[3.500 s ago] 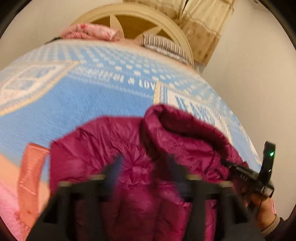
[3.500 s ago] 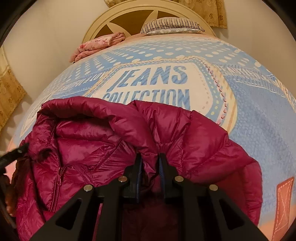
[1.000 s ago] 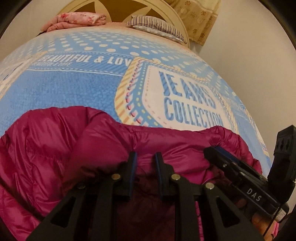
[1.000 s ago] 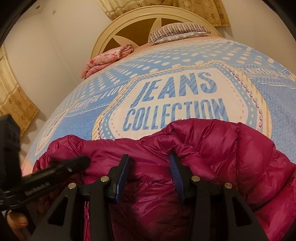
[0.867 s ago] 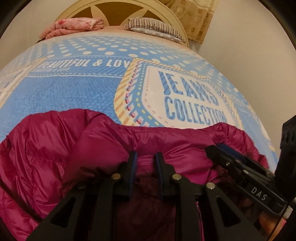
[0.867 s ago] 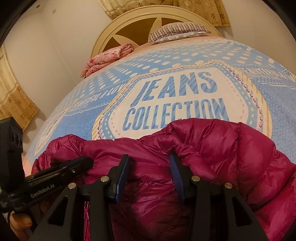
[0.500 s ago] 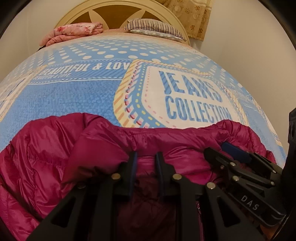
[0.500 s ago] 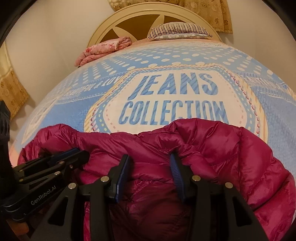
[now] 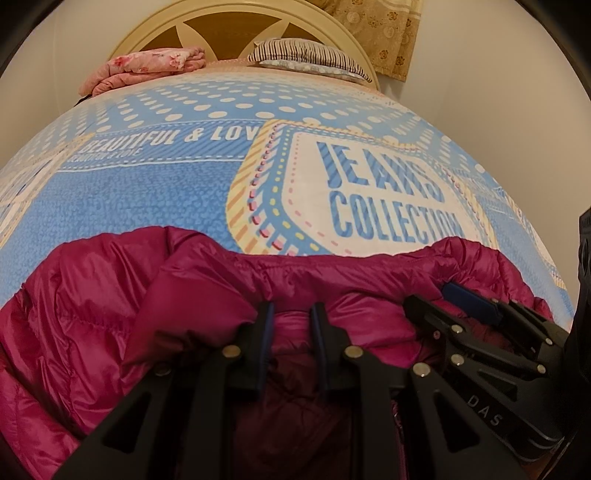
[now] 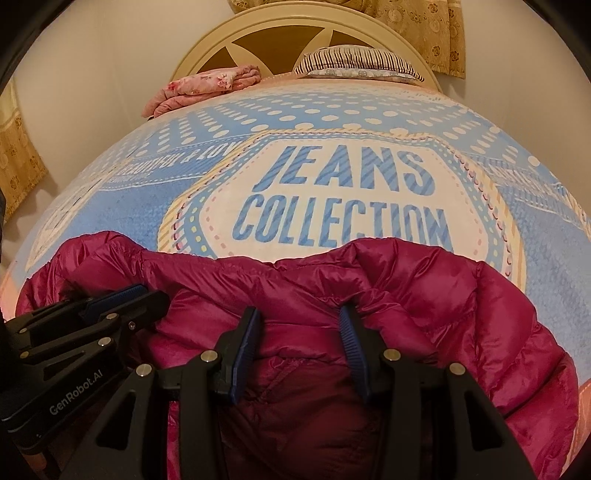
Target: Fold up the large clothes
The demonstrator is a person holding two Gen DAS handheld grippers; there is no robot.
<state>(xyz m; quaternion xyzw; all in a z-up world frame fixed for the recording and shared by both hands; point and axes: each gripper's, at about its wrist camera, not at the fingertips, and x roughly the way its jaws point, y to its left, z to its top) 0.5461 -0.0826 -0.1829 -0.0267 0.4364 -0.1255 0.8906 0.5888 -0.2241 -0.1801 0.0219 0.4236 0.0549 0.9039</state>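
I've got the magenta puffer jacket (image 9: pixel 110 332) bunched at the near end of the bed (image 9: pixel 147 199), covering the bottom half of both wrist views from abt 8 to 4 o'clock. Its far edge lies just over the lower rim of the "JEANS COLLECTION" panel (image 10: pixel 343 199) on the blue bedspread.

L gripper (image 9: pixel 291 314): jaws narrow, fingers nearly parallel, with a ridge of jacket fabric pinched between the blue pads. Fabric bulges out on both sides of the fingers, so I read it as clamped on the jacket.

R gripper (image 10: pixel 299 317): jaws clearly wider, roughly half spread. A thick fold of jacket fills the gap; the pad at 3 o'clock presses into a crease, and the 9 o'clock pad sits against fabric too. I read this as a grip on a fat fold.

The two grippers sit close side by side on the same upper edge of the jacket: R one shows at 4 o'clock in the left wrist view, L one at 8 o'clock in the right wrist view.

Far end of bed, 12 o'clock: striped pillow (image 10: pixel 360 61), folded pink floral blanket (image 10: pixel 207 86) beside it, cream arched headboard (image 10: pixel 295 26) behind. Gold patterned curtain (image 10: pixel 439 37) at 1 o'clock.
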